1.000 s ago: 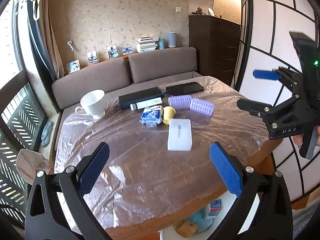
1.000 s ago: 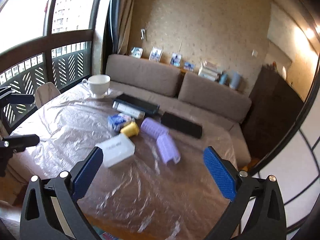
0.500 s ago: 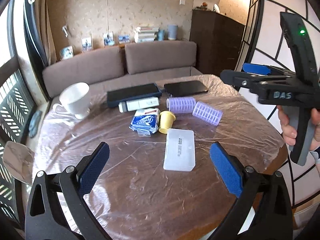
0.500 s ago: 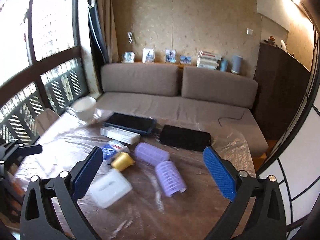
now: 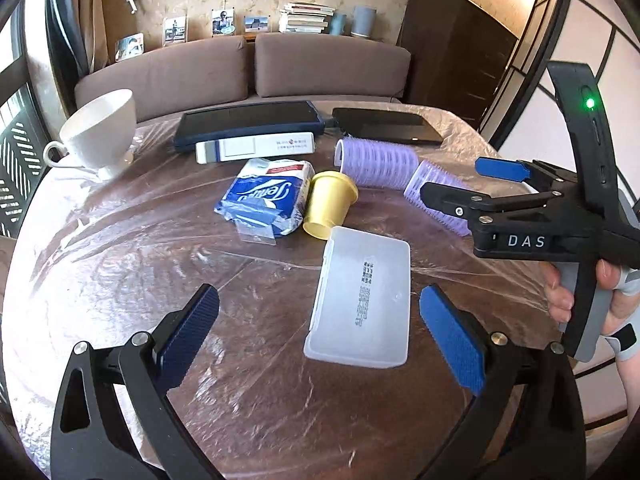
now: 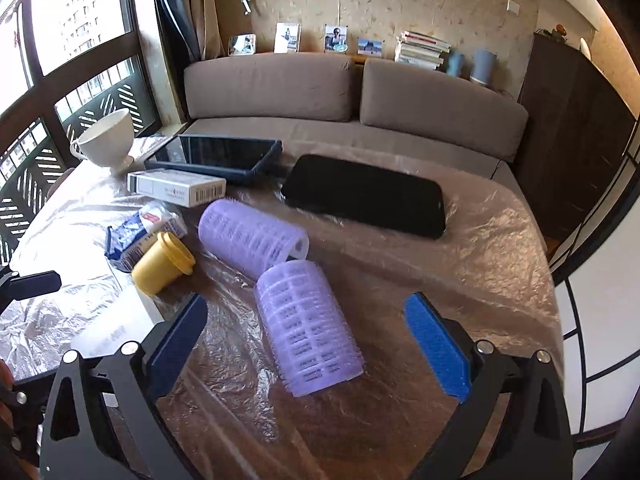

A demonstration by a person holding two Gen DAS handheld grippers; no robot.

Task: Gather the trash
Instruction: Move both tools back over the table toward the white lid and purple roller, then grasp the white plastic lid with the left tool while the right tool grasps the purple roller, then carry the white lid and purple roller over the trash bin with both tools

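Observation:
A white plastic case (image 5: 362,300) lies between the open fingers of my left gripper (image 5: 320,336), which is empty just above the table. A blue tissue pack (image 5: 266,200), a tipped yellow cup (image 5: 328,210) and two purple hair rollers (image 5: 378,164) lie behind it. My right gripper (image 6: 306,344) is open and empty, straddling the nearer purple roller (image 6: 310,328). It also shows in the left wrist view (image 5: 464,184) at the right. The second roller (image 6: 252,236), yellow cup (image 6: 162,264) and tissue pack (image 6: 136,236) lie to the left.
A plastic-wrapped round table (image 5: 120,264) holds a white cup (image 5: 100,132), a tablet in a blue case (image 5: 248,122), a black tablet (image 6: 364,196) and a white carton (image 5: 254,148). A brown sofa (image 6: 352,92) stands behind. A dark cabinet (image 6: 572,140) is at the right.
Both grippers have moved forward and down toward the table. The white case now lies between my left fingers and the near roller between my right fingers. Both stay open.

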